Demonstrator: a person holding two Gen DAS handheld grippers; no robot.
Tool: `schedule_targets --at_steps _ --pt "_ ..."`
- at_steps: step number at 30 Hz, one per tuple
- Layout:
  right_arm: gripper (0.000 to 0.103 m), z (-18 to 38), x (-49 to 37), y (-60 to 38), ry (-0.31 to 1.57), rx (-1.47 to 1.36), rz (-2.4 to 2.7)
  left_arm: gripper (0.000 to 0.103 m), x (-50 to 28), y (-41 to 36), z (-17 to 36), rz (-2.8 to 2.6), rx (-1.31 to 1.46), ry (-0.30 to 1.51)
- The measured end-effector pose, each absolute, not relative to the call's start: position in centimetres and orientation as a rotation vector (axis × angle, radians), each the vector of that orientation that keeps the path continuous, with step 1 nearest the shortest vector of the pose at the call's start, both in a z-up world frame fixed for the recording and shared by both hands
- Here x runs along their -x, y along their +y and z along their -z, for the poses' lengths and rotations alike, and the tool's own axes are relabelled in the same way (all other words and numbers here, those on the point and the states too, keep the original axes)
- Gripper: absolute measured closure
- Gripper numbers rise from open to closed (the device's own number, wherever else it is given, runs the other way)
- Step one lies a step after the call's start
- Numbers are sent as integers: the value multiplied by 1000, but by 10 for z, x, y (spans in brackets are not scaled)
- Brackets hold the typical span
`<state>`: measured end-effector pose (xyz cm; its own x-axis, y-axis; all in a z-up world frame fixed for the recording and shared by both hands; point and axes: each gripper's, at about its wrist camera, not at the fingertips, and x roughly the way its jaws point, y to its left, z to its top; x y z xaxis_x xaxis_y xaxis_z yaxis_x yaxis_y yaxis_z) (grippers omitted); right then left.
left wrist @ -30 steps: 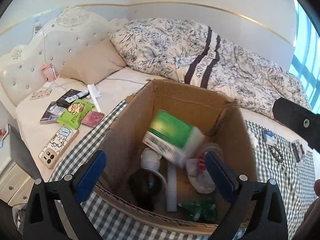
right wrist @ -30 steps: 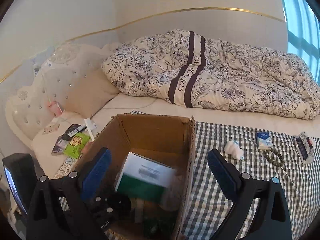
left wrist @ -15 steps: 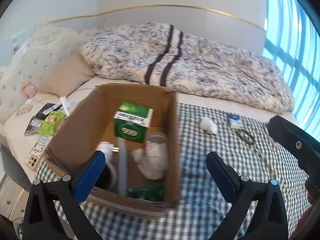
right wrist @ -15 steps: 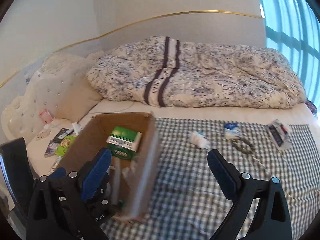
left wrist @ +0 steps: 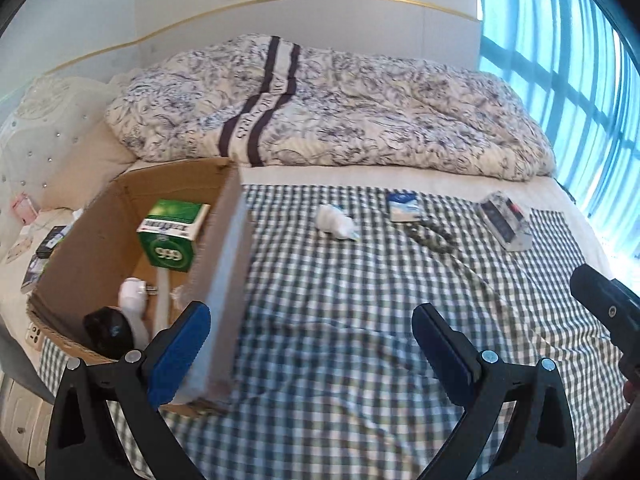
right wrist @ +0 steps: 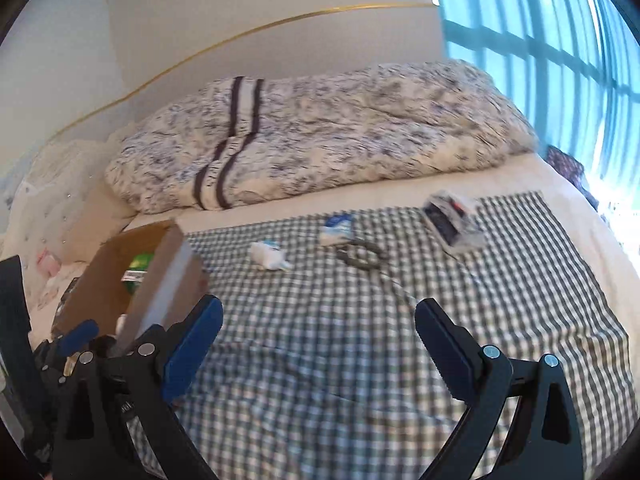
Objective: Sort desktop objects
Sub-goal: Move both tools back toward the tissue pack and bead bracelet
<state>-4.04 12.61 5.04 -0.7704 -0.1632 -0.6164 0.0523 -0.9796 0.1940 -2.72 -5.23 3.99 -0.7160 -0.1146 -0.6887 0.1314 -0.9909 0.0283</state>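
A cardboard box (left wrist: 228,248) stands at the left of a checked cloth (left wrist: 360,300) on the bed. It holds a green carton (left wrist: 172,236), a white plug (left wrist: 132,300) and a black round object (left wrist: 108,330). On the cloth lie a white bottle (left wrist: 334,222), a blue-white packet (left wrist: 404,206), a dark bead string (left wrist: 434,238) and a small clear box (left wrist: 506,220). My left gripper (left wrist: 310,344) is open and empty beside the box. My right gripper (right wrist: 318,344) is open and empty over the cloth; the bottle (right wrist: 268,256) and packet (right wrist: 336,230) lie beyond it.
A rumpled floral duvet (left wrist: 340,108) fills the back of the bed. Phones and small packets (left wrist: 44,248) lie left of the box near the padded headboard (left wrist: 36,120). A window (right wrist: 560,60) is at the right.
Both views have swung right, away from the box towards the checked cloth. The green carton has dropped from mid-air and come to rest inside the box. Both grippers stay open.
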Motion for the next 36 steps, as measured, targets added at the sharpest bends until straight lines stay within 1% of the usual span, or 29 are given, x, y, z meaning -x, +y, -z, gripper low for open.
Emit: schedule_targets --at_steps 4,9,18,23,31,36 --pt "6 -41 36 154 -252 -1027 2879 0 35 -35 -31 2806 -1138 32" --pt "6 -30 37 190 -311 -1027 2938 0 51 -15 -15 2811 -1199 42" --pt "6 -4 59 239 -368 -1109 2984 0 100 24 17 2819 -1288 44" --pt "6 13 82 260 -356 -1156 2996 0 137 40 37 2803 -1329 56" --pt "6 39 130 286 -332 -1226 3028 0 193 51 59 2776 -1357 127" --pt "6 52 159 286 -290 -1253 3040 0 223 55 74 2747 -1361 99"
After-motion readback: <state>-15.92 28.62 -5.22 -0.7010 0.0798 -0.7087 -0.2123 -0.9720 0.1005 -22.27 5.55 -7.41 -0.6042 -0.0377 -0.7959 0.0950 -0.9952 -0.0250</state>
